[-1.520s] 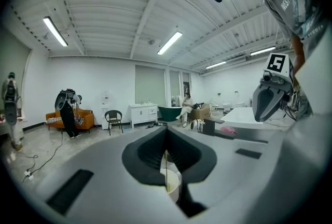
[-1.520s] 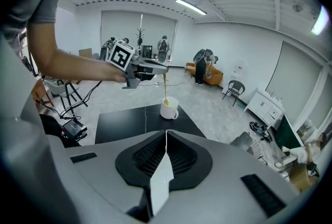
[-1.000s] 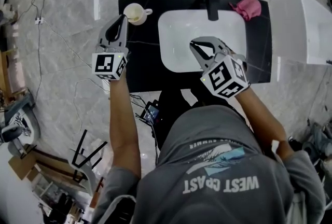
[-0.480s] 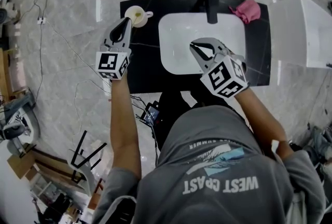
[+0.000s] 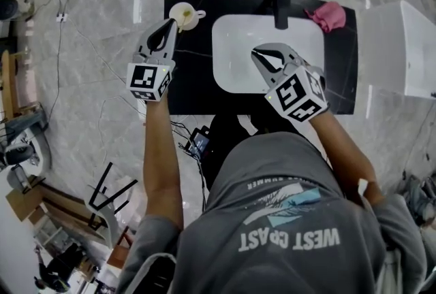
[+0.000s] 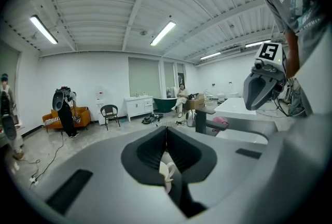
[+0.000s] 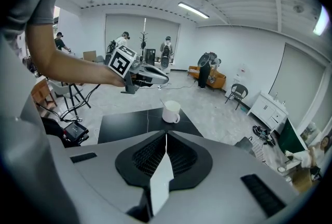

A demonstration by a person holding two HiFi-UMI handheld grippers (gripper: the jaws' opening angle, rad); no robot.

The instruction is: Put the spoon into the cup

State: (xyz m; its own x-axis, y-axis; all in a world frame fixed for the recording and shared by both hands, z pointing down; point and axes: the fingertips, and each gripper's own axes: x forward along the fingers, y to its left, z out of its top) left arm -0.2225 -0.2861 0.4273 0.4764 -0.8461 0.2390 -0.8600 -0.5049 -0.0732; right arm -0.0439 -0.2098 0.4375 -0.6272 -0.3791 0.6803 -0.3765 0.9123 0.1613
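Observation:
A white cup [image 5: 184, 15] stands at the far left corner of the black counter [image 5: 191, 92]. In the right gripper view the cup [image 7: 171, 111] has a thin spoon handle [image 7: 162, 102] sticking up out of it. My left gripper [image 5: 169, 25] hovers just left of the cup, jaws shut with nothing held. Through the gap under its closed jaws in the left gripper view [image 6: 166, 132] shows a bit of the cup [image 6: 167, 172]. My right gripper [image 5: 258, 53] hangs over the white sink [image 5: 235, 34], jaws together, empty.
A black faucet [image 5: 281, 3] rises at the back of the sink. A pink cloth [image 5: 328, 15] lies at the counter's far right, beside a white tub [image 5: 398, 47]. Cables and a small device [image 5: 199, 143] lie on the floor in front of the counter.
My left gripper has shifted a little beside the cup, still shut. The right gripper has stayed over the sink.

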